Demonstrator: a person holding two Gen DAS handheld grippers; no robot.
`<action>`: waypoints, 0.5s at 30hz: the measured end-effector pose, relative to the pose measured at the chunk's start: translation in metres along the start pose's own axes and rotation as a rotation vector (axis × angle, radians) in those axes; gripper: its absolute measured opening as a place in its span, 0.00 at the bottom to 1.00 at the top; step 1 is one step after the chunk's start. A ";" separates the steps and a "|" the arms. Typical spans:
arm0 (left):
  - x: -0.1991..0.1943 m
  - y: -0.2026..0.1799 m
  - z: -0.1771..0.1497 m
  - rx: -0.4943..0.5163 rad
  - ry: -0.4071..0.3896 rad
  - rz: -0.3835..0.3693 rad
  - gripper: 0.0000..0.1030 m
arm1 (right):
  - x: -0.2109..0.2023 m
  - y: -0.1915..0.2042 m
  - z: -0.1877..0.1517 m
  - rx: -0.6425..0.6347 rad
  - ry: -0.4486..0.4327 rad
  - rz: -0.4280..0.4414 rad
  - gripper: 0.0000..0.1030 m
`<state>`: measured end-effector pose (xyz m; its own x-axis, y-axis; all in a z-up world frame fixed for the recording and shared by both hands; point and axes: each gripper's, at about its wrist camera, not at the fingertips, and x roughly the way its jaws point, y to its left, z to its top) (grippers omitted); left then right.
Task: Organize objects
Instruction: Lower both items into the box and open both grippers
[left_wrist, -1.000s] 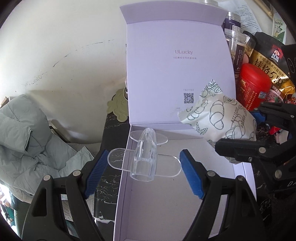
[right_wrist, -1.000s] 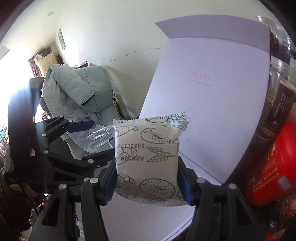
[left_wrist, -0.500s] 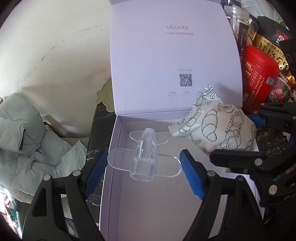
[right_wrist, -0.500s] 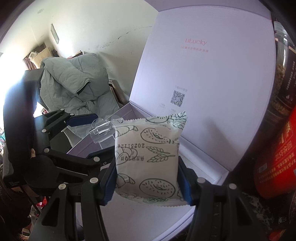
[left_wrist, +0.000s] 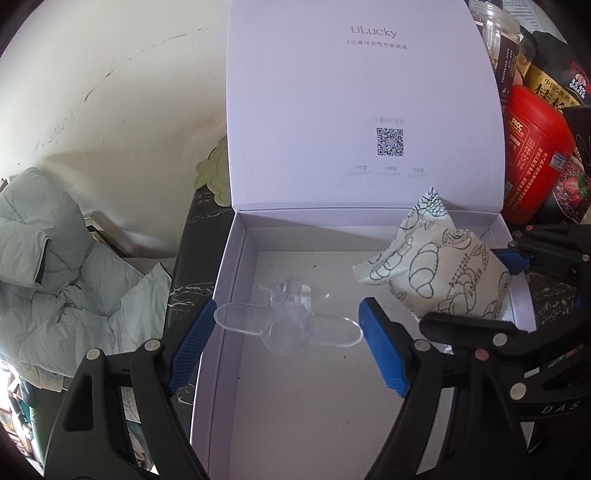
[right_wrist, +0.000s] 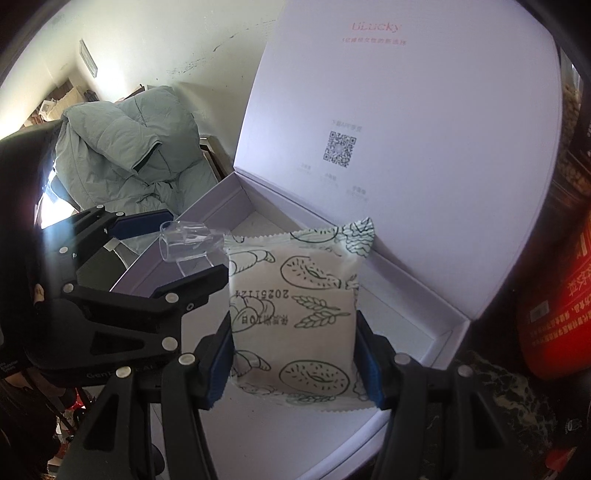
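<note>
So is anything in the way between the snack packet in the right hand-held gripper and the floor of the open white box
Nothing visible. The snack packet, held by the right hand-held gripper, hangs over the right part of the white box, whose floor beneath it is bare. The clear plastic piece in the left hand-held gripper hangs further left, apart from the packet.

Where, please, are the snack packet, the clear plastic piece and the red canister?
snack packet (right_wrist: 295, 314): right wrist view, middle of its printed face.
clear plastic piece (left_wrist: 290, 319): left wrist view, its central tube.
red canister (left_wrist: 532, 155): left wrist view, its labelled side.
</note>
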<state>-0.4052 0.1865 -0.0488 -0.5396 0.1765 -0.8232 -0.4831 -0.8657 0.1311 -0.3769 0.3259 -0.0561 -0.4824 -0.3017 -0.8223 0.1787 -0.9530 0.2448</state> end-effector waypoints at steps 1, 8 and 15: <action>0.001 0.001 0.000 -0.005 0.005 0.002 0.77 | 0.002 -0.001 0.000 0.006 0.008 -0.002 0.59; -0.001 0.005 0.003 -0.006 0.010 0.038 0.77 | 0.007 -0.005 0.003 0.033 0.024 -0.044 0.60; -0.008 0.008 0.005 -0.013 0.007 0.046 0.77 | -0.012 -0.003 0.002 0.019 -0.014 -0.076 0.63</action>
<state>-0.4083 0.1806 -0.0381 -0.5561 0.1328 -0.8204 -0.4489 -0.8787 0.1621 -0.3735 0.3327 -0.0456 -0.5064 -0.2286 -0.8315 0.1251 -0.9735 0.1915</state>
